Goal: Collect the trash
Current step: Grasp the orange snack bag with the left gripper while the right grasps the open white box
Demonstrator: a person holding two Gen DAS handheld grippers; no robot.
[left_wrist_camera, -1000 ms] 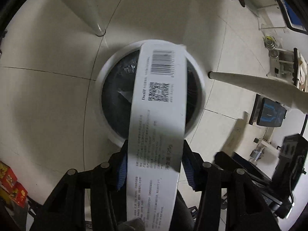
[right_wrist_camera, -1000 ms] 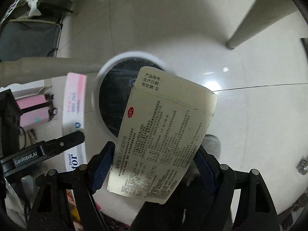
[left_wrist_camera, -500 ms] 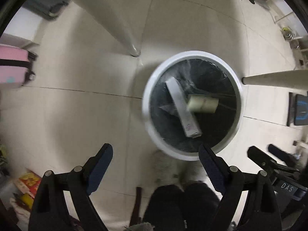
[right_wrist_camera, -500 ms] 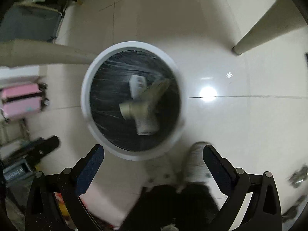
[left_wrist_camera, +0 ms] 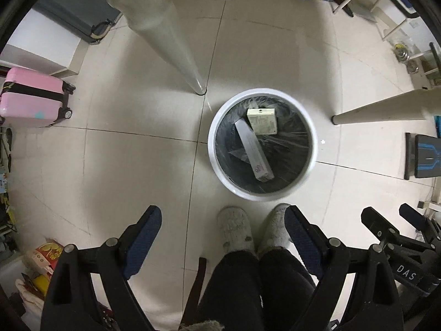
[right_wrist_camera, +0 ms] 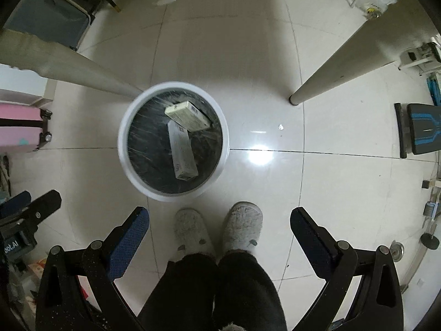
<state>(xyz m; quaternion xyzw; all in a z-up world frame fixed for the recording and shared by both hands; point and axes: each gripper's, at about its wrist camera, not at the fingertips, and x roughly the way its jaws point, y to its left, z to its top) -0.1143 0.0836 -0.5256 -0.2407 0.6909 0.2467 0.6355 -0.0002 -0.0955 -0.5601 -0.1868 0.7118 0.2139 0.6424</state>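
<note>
Down in left wrist view: long grey box [left_wrist_camera: 253, 149] and cream box [left_wrist_camera: 262, 121] now lie inside white bin [left_wrist_camera: 217, 127], both released a second ago, so this drop is done. Left gripper [left_wrist_camera: 222, 236] wide open, empty, pointing straight down.

Right wrist view: same boxes in bin; right gripper [right_wrist_camera: 220, 234] fully spread, empty, pointing down above slippers [right_wrist_camera: 217, 229].

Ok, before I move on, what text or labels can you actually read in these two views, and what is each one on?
"DAS": on the black gripper body at the lower right of the left wrist view.
"bot.AI", cut off at the picture edge: on the black gripper body at the left of the right wrist view.
Print on the long white box and the cream box in the bin: too small to read.
</note>
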